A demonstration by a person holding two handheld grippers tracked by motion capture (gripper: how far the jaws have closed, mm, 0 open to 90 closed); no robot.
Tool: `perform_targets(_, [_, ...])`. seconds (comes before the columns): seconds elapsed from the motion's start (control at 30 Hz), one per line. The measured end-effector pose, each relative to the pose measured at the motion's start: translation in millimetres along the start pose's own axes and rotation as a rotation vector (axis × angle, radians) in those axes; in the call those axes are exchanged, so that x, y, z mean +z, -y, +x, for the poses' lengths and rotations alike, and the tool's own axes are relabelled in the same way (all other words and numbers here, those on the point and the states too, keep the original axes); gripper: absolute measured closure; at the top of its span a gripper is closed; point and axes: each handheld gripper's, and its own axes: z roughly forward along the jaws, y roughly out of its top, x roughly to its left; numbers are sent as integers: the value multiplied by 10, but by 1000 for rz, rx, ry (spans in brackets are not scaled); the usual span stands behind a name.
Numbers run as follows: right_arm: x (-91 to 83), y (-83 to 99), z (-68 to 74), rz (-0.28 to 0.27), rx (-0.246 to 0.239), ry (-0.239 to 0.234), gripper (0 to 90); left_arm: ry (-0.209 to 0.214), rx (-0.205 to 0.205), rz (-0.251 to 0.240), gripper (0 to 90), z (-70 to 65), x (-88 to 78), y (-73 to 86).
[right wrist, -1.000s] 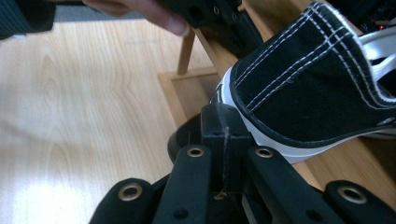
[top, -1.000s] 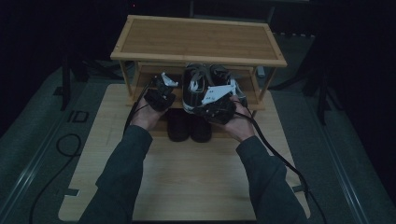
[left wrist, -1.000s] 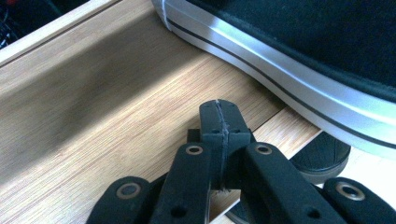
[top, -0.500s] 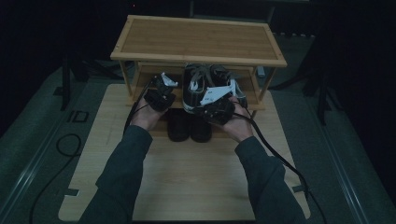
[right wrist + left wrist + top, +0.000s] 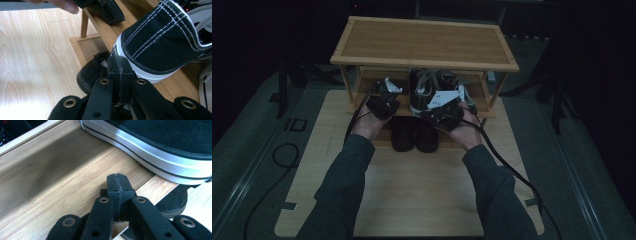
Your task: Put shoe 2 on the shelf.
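High view: a two-tier bamboo shoe rack (image 5: 424,42) stands at the far edge of a pale wooden board (image 5: 412,195) on the floor. Both forearms reach in from the near edge, each hand holding a black gripper at the rack's front.

Left gripper (image 5: 383,100) sits at the front edge of the lower shelf, left of the shoes. Its jaws are pressed together with nothing between them. Left gripper view: the closed tips (image 5: 117,186) hover over bare shelf slats just inside the front edge. A black canvas sneaker with a white rubber sole (image 5: 160,150) lies ahead and to the right of the tips, close but apart from them.

Right gripper (image 5: 446,107) sits at the shelf's front edge, in front of the sneakers (image 5: 432,90). Jaws also closed flat on each other, empty. Right gripper view: the closed tips (image 5: 119,68) lie right against the white toe cap of the black sneaker with white stitching (image 5: 162,42), whose toe overhangs the shelf's front edge. Whether tip and rubber actually touch, cannot tell.

A pair of plain black slip-on shoes (image 5: 414,134) rests on the board below the shelf's front edge, between the two hands; one toe (image 5: 91,72) shows just left of the right gripper's tips.
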Motion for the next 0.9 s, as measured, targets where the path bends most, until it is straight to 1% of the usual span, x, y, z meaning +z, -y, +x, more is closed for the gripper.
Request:
perform_targets(0.1, [22, -10, 12, -3, 10, 5, 900, 0, 2, 1, 900, 0, -2, 1])
perform_targets(0.17, [31, -20, 23, 1, 7, 8, 900, 0, 4, 3, 900, 2, -2, 0])
perform_targets(0.3, [49, -44, 20, 3, 3, -1, 900, 1, 7, 4, 900, 7, -4, 1])
perform_targets(0.4, [69, -62, 26, 5, 13, -7, 900, 3, 4, 2, 900, 9, -3, 3])
perform_targets(0.47, [74, -63, 33, 7, 9, -8, 900, 4, 1, -1, 900, 6, -2, 4])
perform_targets(0.5, [64, -57, 29, 6, 10, -11, 900, 8, 2, -2, 900, 7, -4, 7])
perform_targets(0.57, [41, -49, 18, 2, 12, -5, 883, 12, -15, -13, 900, 1, 3, 11])
perform_targets(0.67, [-6, -32, 0, 6, 12, -3, 874, 19, -24, -19, 900, 5, 7, 11])
perform_targets(0.77, [-46, -8, -7, 18, 0, -15, 863, 21, -27, -19, 900, 11, 8, 12])
perform_targets(0.9, [-98, 48, -17, 22, 1, -21, 862, 27, -30, -18, 900, 21, 7, 12])
